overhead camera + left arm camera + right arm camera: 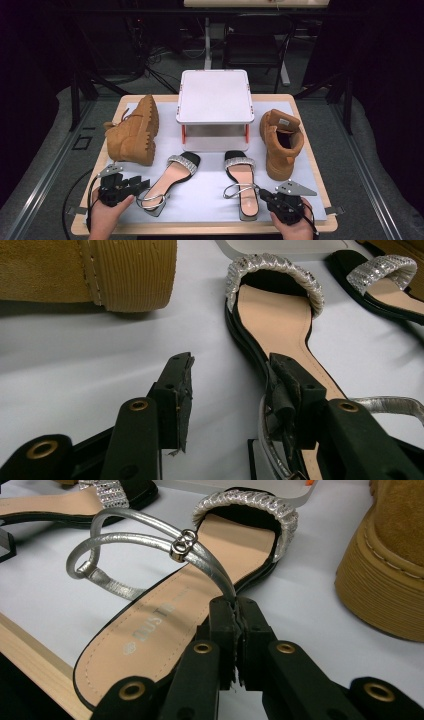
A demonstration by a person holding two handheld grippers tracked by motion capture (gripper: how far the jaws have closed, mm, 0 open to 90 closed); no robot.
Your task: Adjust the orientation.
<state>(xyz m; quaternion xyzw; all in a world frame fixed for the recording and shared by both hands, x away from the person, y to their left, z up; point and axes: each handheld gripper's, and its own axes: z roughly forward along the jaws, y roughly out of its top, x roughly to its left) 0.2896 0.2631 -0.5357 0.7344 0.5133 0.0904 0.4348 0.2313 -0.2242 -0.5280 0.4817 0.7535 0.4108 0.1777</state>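
Right gripper (235,611) clamped on right black sandal's silver ankle strap (150,542); should lift slowly. Left gripper (231,390) open beside left black sandal (280,325).

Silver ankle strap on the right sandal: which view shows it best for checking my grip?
The right gripper view: the silver strap and its buckle fill the frame, running down into the shut right hand-held gripper. The high view shows it small, as a loop beside that gripper. In the left gripper view that sandal's strap is out of frame.
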